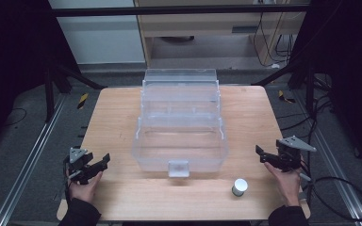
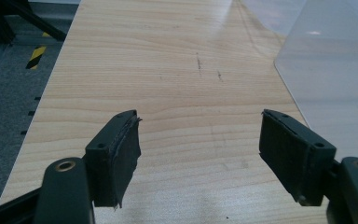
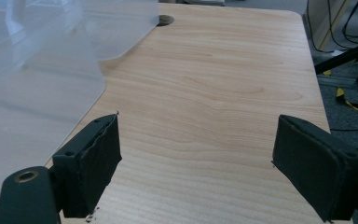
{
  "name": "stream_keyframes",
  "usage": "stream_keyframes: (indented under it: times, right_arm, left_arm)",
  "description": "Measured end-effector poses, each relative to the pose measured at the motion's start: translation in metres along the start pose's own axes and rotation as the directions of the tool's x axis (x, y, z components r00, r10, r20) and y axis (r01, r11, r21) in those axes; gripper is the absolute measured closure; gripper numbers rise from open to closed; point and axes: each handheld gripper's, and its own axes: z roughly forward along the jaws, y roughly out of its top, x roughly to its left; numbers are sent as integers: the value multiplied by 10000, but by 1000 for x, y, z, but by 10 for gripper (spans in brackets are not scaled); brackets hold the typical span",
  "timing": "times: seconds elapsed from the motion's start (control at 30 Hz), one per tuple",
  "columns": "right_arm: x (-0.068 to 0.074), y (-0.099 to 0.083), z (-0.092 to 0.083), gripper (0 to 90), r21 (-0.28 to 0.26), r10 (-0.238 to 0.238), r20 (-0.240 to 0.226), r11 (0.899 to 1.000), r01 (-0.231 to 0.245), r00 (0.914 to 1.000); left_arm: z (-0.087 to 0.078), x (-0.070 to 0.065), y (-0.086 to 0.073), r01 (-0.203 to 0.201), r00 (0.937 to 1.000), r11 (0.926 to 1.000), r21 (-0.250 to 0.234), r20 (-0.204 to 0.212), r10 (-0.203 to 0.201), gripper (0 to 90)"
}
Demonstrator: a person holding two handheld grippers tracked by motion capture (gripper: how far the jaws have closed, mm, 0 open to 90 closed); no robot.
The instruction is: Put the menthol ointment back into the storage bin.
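Table [image 1: 122, 113]: light wood, rounded corners; grey floor and metal rails around it.

Box [image 1: 181, 141]: clear plastic, tiered, open at the top, standing mid-table; a small latch [image 1: 178, 168] sits on its near wall; its far tiers step up and back towards the far edge. In the left gripper view the box [image 2: 331, 79] shows as a clear wall at upper right; in the right gripper view the box [image 3: 32, 79] shows at upper left, its rounded corner just ahead of the near jaw.

Cylinder [image 1: 239, 187]: small, white-grey, upright on the near part of the table, to the right of the latch and apart from the box; it stands between the box and the right gripper, touching neither.

Left gripper [image 1: 95, 167]: held at the near left corner, beside the box and well apart from the cylinder; released, jaws spread wide, nothing between them; in its own view the left gripper [image 2: 200, 144] has bare wood between its pads.

Right gripper [image 1: 261, 154]: held at the near right edge, just past the box's right wall, the cylinder near it towards the person; released, jaws wide apart, grasping nothing; in its own view the right gripper [image 3: 196, 158] frames bare wood alone.

Both hands rest low at the table's near side; sleeves are dark.
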Motion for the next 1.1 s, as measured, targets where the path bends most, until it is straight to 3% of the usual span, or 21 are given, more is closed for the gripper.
stream_keyframes:
  times: [0.1,0.13,0.17,0.2,0.23,0.4,0.57,0.6,0.63,0.67,0.7,0.73,0.77,0.8,0.83,0.87,0.9,0.93,1.1]
  right_arm:
    - [2,1,-1,167,93,-233,-115,9997,234,9997]
    - [5,2,-2,185,201,-283,-410,9994,292,9988]
    - [5,2,-2,185,201,-283,-410,9994,292,9988]
    - [8,5,-4,192,281,-378,-838,9988,403,9958]
    - [8,5,-4,192,281,-378,-838,9988,403,9958]
    - [17,21,-9,231,442,-766,-1879,9953,863,9792]
    - [22,28,-10,234,423,-1399,-1908,9877,1506,9716]
    - [23,32,-10,234,461,-1654,-2107,9828,1788,9635]
    - [23,32,-10,234,461,-1654,-2107,9828,1788,9635]
    - [24,35,-10,235,520,-1840,-2386,9781,2017,9535]
    - [24,35,-10,235,520,-1840,-2386,9781,2017,9535]
    - [26,38,-9,244,732,-2174,-2495,9675,2422,9437]
    - [26,38,-9,244,732,-2174,-2495,9675,2422,9437]
    - [28,41,-9,244,979,-2438,-2573,9561,2762,9351]
    - [28,41,-9,244,979,-2438,-2573,9561,2762,9351]
    - [31,44,-9,239,1191,-2699,-2731,9430,3109,9233]
    - [31,44,-9,239,1191,-2699,-2731,9430,3109,9233]
    - [34,47,-10,238,1283,-2915,-2892,9321,3387,9118]
    - [39,55,-12,234,1542,-3158,-3367,9109,3828,8871]
  left_arm:
    - [0,0,-1,-46,10000,10000,55,22,46,287]
    - [1,0,-2,-66,10000,9999,107,51,65,288]
    - [1,0,-2,-66,10000,9999,107,51,65,289]
    - [1,1,-2,-119,9999,9997,191,89,117,291]
    - [1,1,-2,-119,9999,9997,191,89,117,294]
    - [3,-1,-3,-288,9994,9991,325,185,282,298]
    - [5,-2,-5,-379,9991,9982,454,204,370,297]
    - [6,-2,-5,-384,9991,9982,467,221,374,298]
    - [6,-2,-4,-376,9990,9981,479,242,365,298]
    - [7,-3,-4,-424,9987,9976,543,306,408,297]
    - [7,-3,-4,-424,9987,9976,543,306,408,298]
    - [7,-4,-5,-492,9983,9971,574,350,472,298]
    - [7,-4,-5,-492,9983,9971,574,350,472,298]
    - [7,-5,-5,-530,9979,9969,590,392,508,298]
    - [7,-5,-5,-530,9979,9969,590,392,508,298]
    - [7,-5,-5,-559,9978,9965,616,383,536,298]
    - [7,-5,-5,-559,9978,9965,616,383,536,298]
    - [8,-4,-5,-566,9979,9963,639,356,544,298]
    - [8,-4,-5,-545,9980,9966,624,351,524,300]
